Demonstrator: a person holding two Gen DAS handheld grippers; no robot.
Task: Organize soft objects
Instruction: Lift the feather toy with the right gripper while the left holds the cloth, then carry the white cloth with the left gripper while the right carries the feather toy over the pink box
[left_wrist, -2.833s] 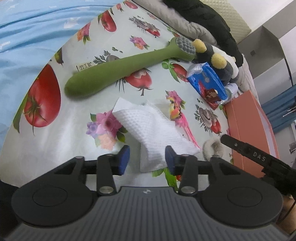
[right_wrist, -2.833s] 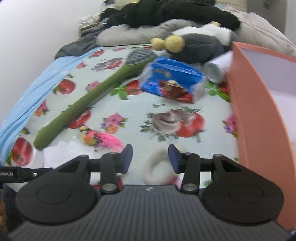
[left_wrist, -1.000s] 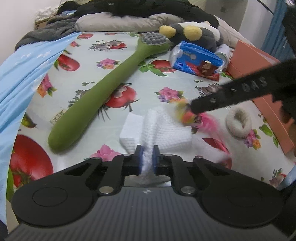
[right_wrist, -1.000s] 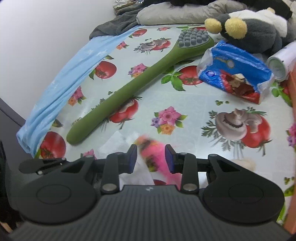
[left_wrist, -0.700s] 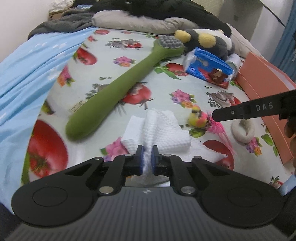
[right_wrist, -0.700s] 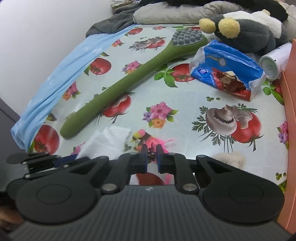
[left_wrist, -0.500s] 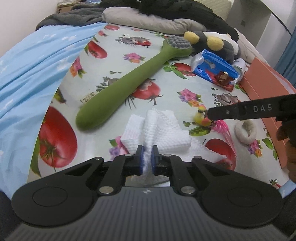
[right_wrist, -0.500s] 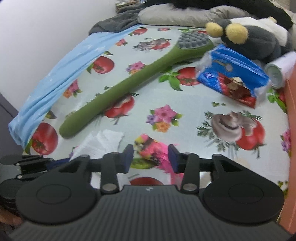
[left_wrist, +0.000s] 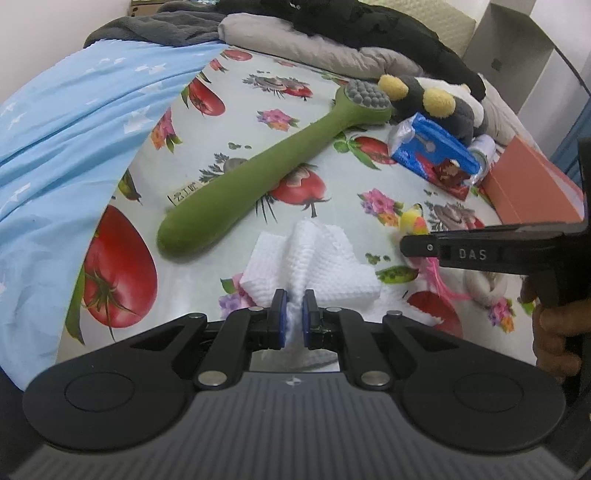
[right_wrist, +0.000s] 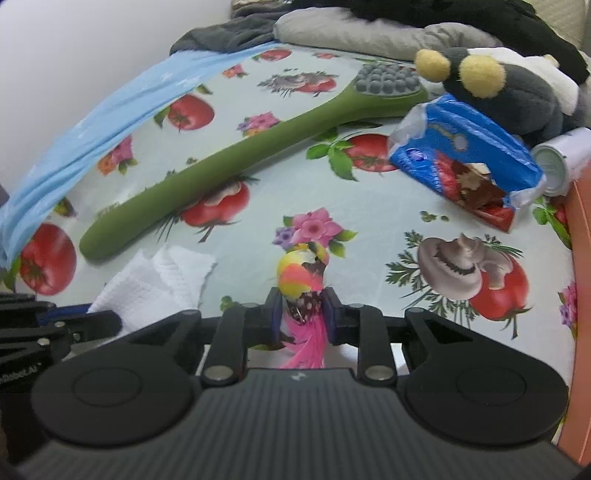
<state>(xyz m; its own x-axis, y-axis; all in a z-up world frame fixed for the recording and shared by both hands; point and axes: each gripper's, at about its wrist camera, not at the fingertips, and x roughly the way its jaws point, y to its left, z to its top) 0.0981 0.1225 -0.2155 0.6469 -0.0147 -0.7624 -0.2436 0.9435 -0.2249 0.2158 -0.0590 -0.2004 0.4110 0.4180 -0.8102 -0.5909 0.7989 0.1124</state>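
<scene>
**Both tools now clamped, bird toy caught since half a sec ago**

Right tool (right_wrist: 300, 314) was wide apart w/ the bird toy (right_wrist: 301, 277) lying between its fingers 0.5 s ago; now it has closed on the toy's body, pink tail feathers trailing back toward the camera, yellow-orange head poking fwd. Left tool (left_wrist: 293, 316) unchanged: pinched nearly shut on a bunched ridge of the white cloth (left_wrist: 314, 254), as before.

L to R, left wrist view:
- blue sheet (left_wrist: 74, 122) draped over the left side of the bed.
- fruit-print cover (left_wrist: 258, 92) under everything.
- long green massager (left_wrist: 266, 181) lying diagonal, handle end near the cloth, grey knobbed head up by the plush toy (left_wrist: 436, 103).
- white cloth just beyond the left tool, rest of it spread on the cover.
- bird toy next to the cloth's right edge, partly hidden behind the right tool's black finger.
- blue snack bag (left_wrist: 432, 151) below the plush, small white can (left_wrist: 484, 147) just beside it.
- fuzzy white ring (left_wrist: 480, 291) on the cover, mostly hidden behind the right tool.
- orange box (left_wrist: 532, 181) at far right.

Right wrist view: cloth at lower left, apart from the toy.
</scene>
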